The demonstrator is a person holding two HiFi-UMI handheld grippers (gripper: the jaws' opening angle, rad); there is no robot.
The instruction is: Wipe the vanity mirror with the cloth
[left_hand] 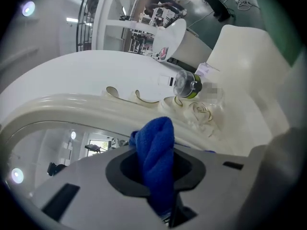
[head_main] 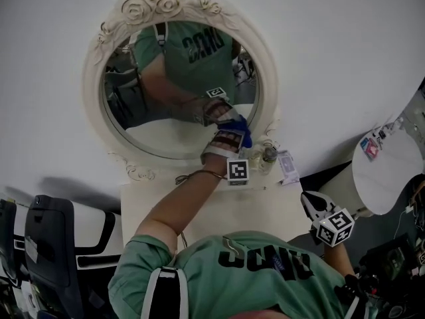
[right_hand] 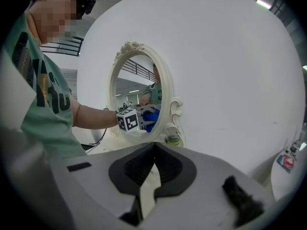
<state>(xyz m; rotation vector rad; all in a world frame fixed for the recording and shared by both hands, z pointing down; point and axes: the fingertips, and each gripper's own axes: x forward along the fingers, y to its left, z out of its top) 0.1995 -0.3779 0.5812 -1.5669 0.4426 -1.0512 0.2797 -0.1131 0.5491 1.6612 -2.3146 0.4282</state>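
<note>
The oval vanity mirror in an ornate cream frame stands against a white wall. My left gripper is shut on a folded blue cloth, which is held at the glass near the lower right rim. In the left gripper view the cloth sticks out between the jaws just above the frame's lower edge. My right gripper hangs low at the right, away from the mirror, with its jaws together and nothing in them. The right gripper view shows the mirror and the cloth from the side.
A small bottle with a green band and a printed packet stand on the cream vanity top beside the frame's foot. A round white table is at the right. Dark chairs are at the lower left.
</note>
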